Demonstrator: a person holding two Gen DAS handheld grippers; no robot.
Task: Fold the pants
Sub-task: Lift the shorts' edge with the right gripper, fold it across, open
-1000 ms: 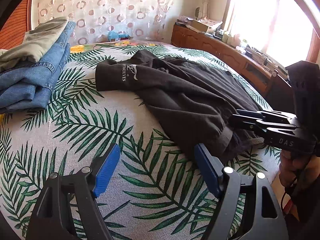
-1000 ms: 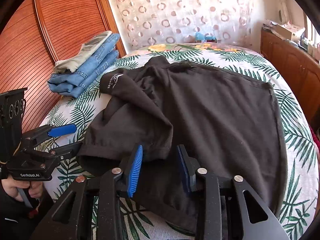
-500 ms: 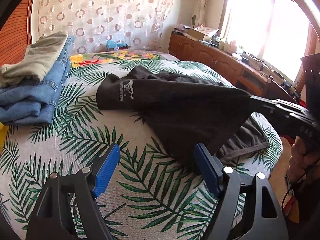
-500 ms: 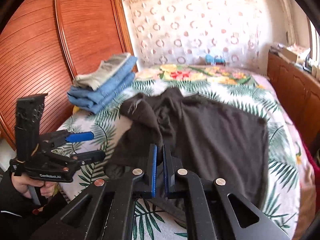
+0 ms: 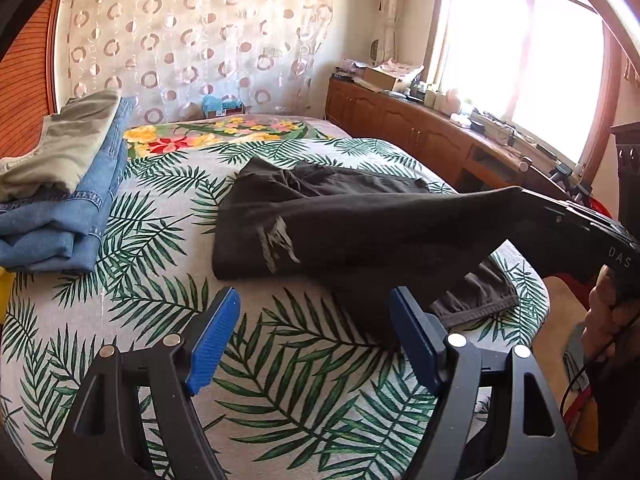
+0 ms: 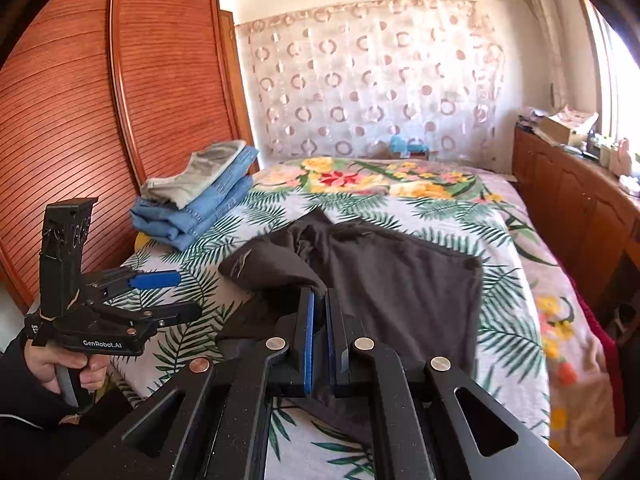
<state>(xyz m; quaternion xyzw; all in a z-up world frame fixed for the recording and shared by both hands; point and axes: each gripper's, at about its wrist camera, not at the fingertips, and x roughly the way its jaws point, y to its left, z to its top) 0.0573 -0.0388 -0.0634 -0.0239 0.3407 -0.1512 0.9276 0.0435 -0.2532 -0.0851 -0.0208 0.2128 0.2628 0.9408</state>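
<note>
Sunlit bedroom: a bed (image 5: 120, 312) with a palm-leaf spread fills both views, with a patterned curtain (image 6: 372, 80) behind it, a slatted wooden wardrobe (image 6: 80, 120) on one side and low wooden cabinets (image 5: 420, 136) under a bright window (image 5: 520, 52) on the other. Dark pants (image 6: 400, 280) lie spread across the middle of the bed, partly flat and partly bunched near the waist. The right gripper (image 6: 318, 308) is clenched on a fold of the pants at their near edge, and that part of the cloth is raised off the bed; in the left wrist view the fabric stretches taut from the bed up to the right gripper (image 5: 532, 204), while a lower hem stays on the spread beneath it. The left gripper (image 5: 316, 336) is released, its blue pads (image 5: 212, 340) wide apart over bare spread, just beside the near edge of the pants and not touching them. Seen from the right wrist view, the left gripper (image 6: 176, 292) hangs near the bed's edge, held by a hand (image 6: 68, 364). A stack of folded jeans (image 5: 60, 224) with a grey garment (image 5: 60, 148) on top sits at the wardrobe side of the bed, well apart from the pants
</note>
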